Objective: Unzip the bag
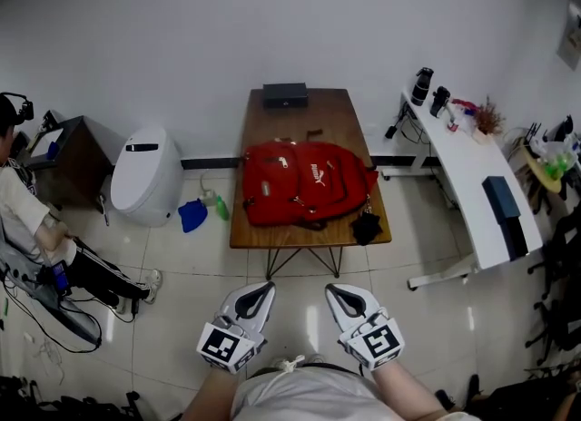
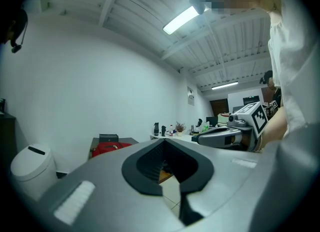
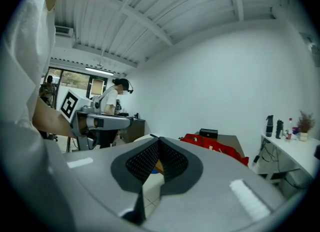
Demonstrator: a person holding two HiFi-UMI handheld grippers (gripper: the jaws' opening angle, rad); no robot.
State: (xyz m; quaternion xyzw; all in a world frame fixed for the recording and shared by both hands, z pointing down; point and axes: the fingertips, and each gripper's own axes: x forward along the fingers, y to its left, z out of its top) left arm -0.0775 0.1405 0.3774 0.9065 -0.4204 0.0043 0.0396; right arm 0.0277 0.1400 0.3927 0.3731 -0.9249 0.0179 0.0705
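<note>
One red bag (image 1: 304, 183), one wooden table (image 1: 272, 124), one black box (image 1: 285, 94), two claws (image 1: 261, 287) (image 1: 336, 288)

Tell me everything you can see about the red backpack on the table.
The red backpack lies flat on the brown wooden table, front face up, covering most of the near half. It looks like soft fabric, with a white logo, light zip pulls and dark straps at its near edge. A small black item sits by its near right corner at the table's edge; whether it is attached cannot be told. Nothing else touches the backpack.
</note>
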